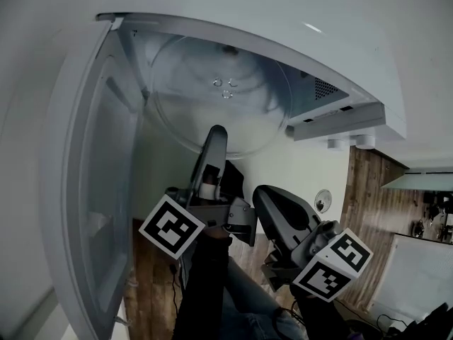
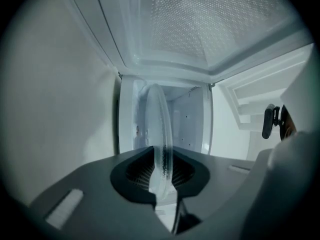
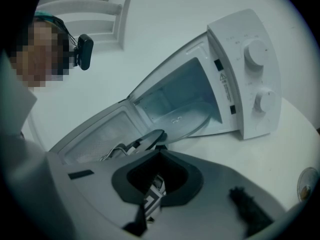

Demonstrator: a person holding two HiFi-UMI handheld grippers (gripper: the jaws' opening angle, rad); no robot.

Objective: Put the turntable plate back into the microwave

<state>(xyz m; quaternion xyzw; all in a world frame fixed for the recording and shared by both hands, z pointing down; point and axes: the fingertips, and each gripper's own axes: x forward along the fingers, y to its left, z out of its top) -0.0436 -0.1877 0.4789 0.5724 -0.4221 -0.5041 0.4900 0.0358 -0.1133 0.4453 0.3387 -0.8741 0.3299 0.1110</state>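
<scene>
label (image 3: 223,82) on microwave (image 3: 250,84), print apparently illegible

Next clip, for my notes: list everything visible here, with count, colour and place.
Microwave: one, white, on the table, cavity open.
Door: one, white frame with a mesh window, swung fully open.
Knobs: two, white, one above the other on the microwave's front panel.
Turntable plate: one, clear glass, partly inside the cavity, its near rim gripped.
Table: one, white, under the microwave.
Small round object: one, pale, on the table beside the microwave; too small to identify.
Floor: wood planks, beyond the table edge.
Left gripper: one, dark grey, fingers shut on the plate's rim.
Right gripper: one, dark grey, fingers shut and empty, beside the left gripper.
</scene>
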